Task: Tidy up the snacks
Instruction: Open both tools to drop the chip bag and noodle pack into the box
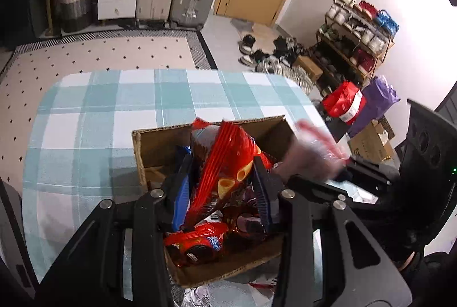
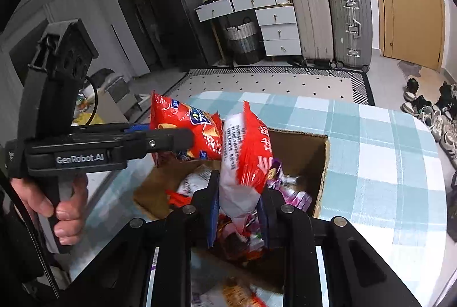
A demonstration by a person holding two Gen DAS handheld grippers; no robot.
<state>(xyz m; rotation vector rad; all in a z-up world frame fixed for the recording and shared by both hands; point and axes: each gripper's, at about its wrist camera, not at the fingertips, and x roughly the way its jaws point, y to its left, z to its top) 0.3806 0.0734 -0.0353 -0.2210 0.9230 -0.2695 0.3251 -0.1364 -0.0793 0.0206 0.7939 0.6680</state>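
Both grippers poised over the cardboard box [image 2: 320,161], which stands on the checked tablecloth [image 1: 94,118] toward the table's near edge, already holding a loose pile of wrapped snacks; your left gripper [image 1: 220,187] pinches a red chip bag [image 1: 225,161] between its blue pads, the bag standing upright between the jaws, its lower end down among the packets in the box; your right gripper [image 2: 238,207] grips a red-and-white snack bag [image 2: 245,152] by its lower part, the upper end rising free above the jaws, over the middle of the box; your hand [image 2: 61,204] on the left gripper's handle appears at the left of the right wrist view. To do this step well, keep each bag inside the box walls before releasing; lower one at a time so the bags do not tangle; judging by the pile, lay them flat rather than on end.
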